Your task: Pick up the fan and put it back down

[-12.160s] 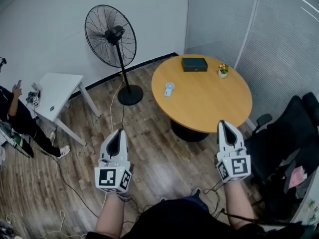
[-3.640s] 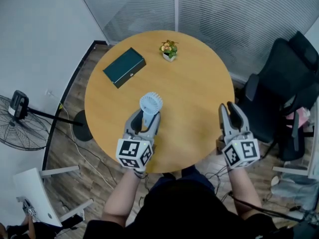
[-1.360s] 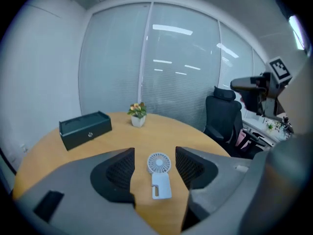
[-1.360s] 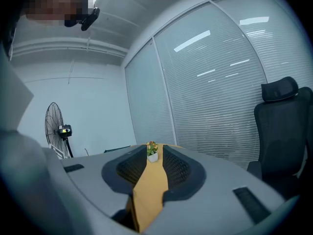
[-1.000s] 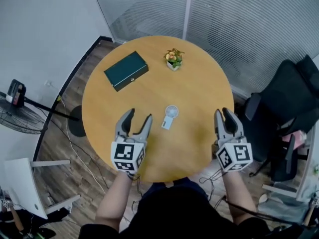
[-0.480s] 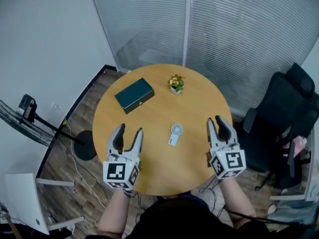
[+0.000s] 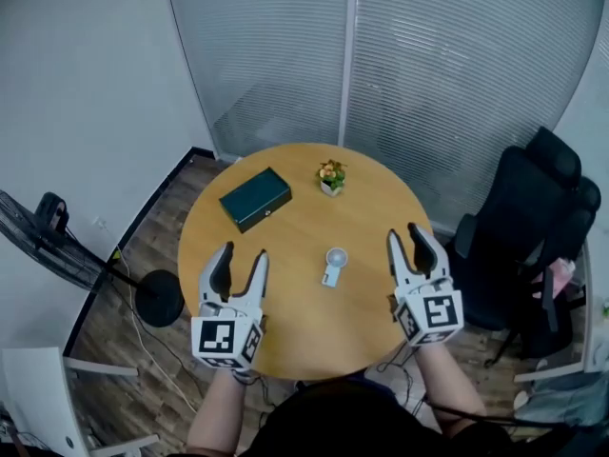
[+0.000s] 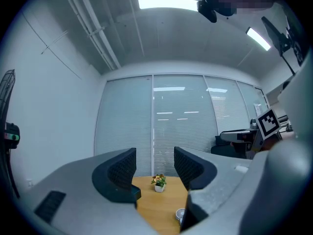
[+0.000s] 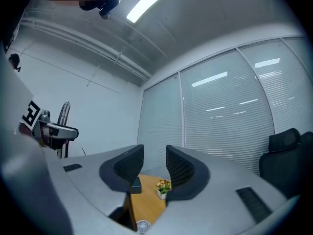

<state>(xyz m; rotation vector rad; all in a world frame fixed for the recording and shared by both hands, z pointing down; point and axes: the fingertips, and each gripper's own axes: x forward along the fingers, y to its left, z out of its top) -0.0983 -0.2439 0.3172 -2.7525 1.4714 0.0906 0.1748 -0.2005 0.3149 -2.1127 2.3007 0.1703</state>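
The fan (image 7: 333,263) is laid flat on the worktop (image 7: 285,241), apparently set down; left tongs (image 7: 243,253) are spread, right tongs (image 7: 404,234) are being opened, both empty.

Round wooden table (image 7: 366,212) sits mid-room on a plank floor (image 7: 143,241). Behind it, a glass partition with shut blinds (image 7: 447,74) runs right across the back, and there's a plain white wall (image 7: 86,84) on the left. Black office chair (image 7: 519,222) just right of the table, black pedestal fan (image 7: 49,219) standing off to the left, white desk (image 7: 29,393) in the near corner. Strip lights (image 8: 168,3) glowing on the ceiling.
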